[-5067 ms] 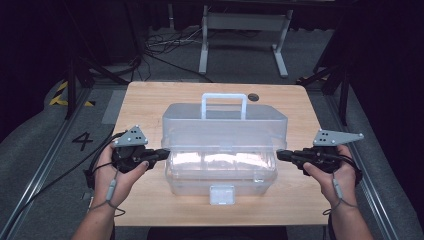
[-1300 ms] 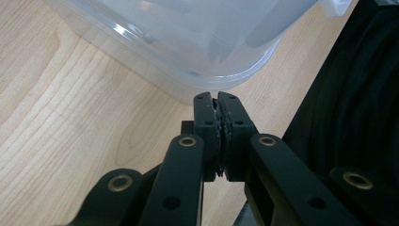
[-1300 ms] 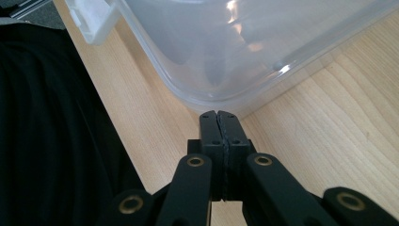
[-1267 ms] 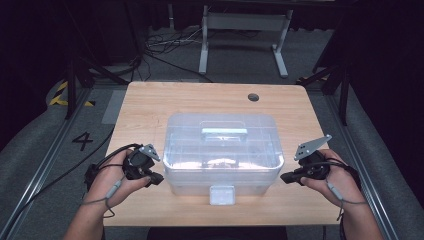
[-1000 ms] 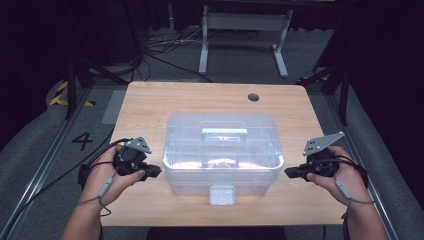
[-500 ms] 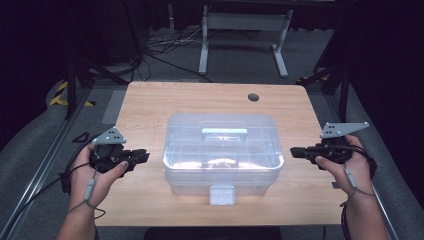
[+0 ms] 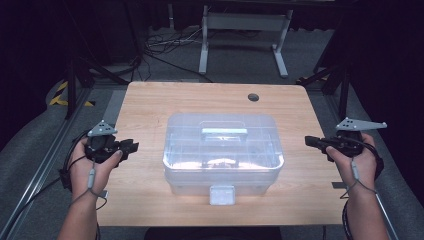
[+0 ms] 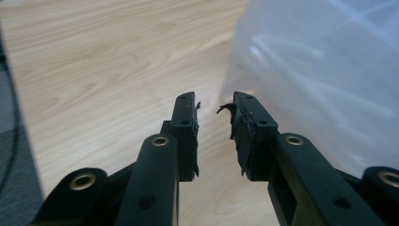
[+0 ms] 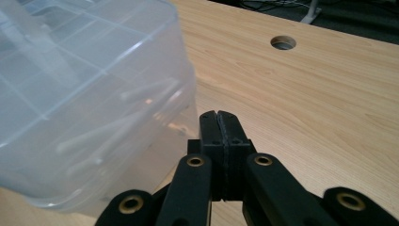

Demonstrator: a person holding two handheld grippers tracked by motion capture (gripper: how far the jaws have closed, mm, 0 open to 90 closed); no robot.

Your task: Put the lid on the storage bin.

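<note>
A clear plastic storage box (image 7: 223, 150) with its lid down and a flat handle (image 7: 224, 133) stands in the middle of the wooden table (image 7: 150, 105); a white latch (image 7: 222, 194) sits at its front. My left gripper (image 7: 131, 147) hovers left of the box, apart from it, and its jaws have just been opening with nothing between them (image 8: 214, 117). The box wall (image 8: 320, 70) shows at the right of that view. My right gripper (image 7: 309, 141) is off the box's right side, shut on nothing (image 9: 219, 115), with the box corner (image 9: 84, 94) to its left.
A round cable hole (image 7: 253, 97) sits near the table's far right edge. A white metal stand (image 7: 245, 30) and loose cables (image 7: 160, 50) lie on the grey floor behind the table. Bare wood surrounds the box on both sides.
Both hands have drawn outward from the box sides, left hand leftward, right hand rightward. The left jaws have parted. The box lid, raised in the oldest frame, lies down.
</note>
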